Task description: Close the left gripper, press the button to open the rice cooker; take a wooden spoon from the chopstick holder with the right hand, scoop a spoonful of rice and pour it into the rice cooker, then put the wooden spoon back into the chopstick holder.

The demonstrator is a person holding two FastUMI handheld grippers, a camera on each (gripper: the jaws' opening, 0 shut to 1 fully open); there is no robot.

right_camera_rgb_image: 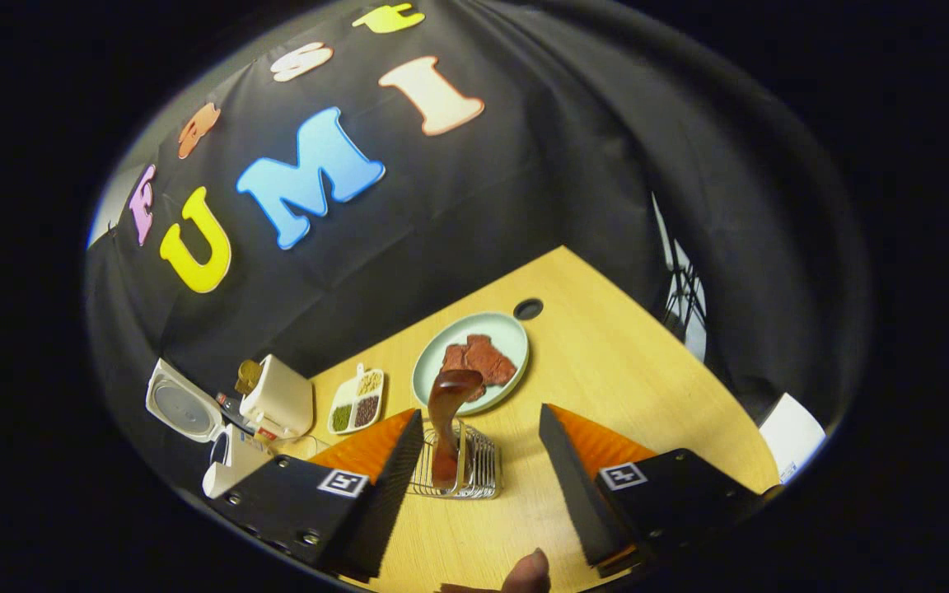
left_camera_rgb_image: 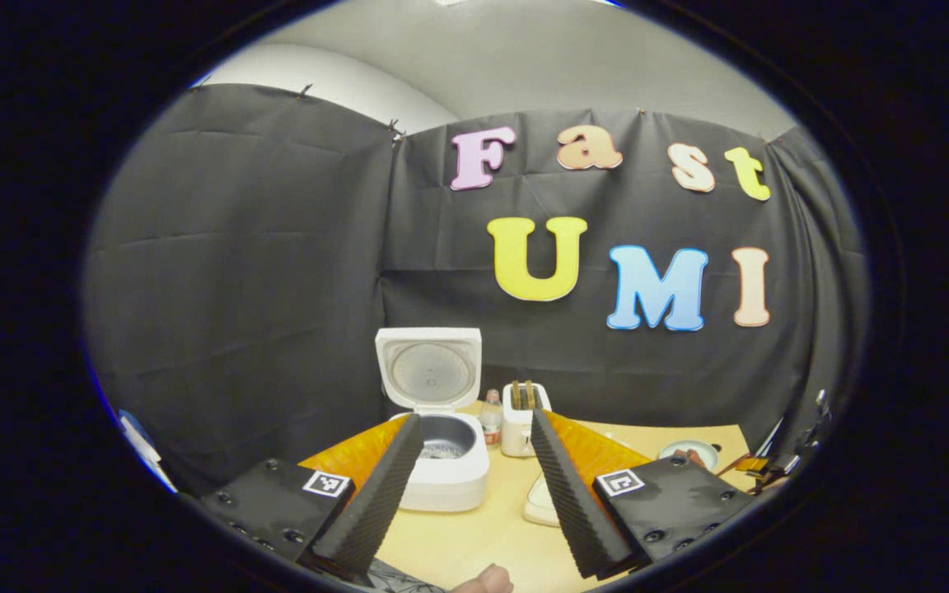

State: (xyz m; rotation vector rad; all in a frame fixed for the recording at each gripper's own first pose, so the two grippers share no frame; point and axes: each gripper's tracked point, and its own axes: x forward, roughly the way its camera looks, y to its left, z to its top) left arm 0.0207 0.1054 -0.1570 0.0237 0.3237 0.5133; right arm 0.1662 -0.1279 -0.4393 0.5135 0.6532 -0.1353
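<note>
Glossy wooden spoon [right_camera_rgb_image: 446,412] in a wire-metal chopstick holder [right_camera_rgb_image: 462,476] on a matt wood-grain table [right_camera_rgb_image: 606,362].

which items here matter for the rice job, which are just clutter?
Job: rice cooker, lid open; wooden spoon standing in the wire chopstick holder; right gripper, open.
Clutter: plate of meat, divided dish, toaster, bottle.

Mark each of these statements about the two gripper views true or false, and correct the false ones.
1. The rice cooker has its lid up. True.
2. The right gripper is shut on the wooden spoon. False: its jaws stand open, the spoon between them, untouched.
3. The wooden spoon stands in the wire chopstick holder. True.
4. The green plate is bare. False: reddish-brown food lies on it.
5. The left gripper is open. True.
</note>
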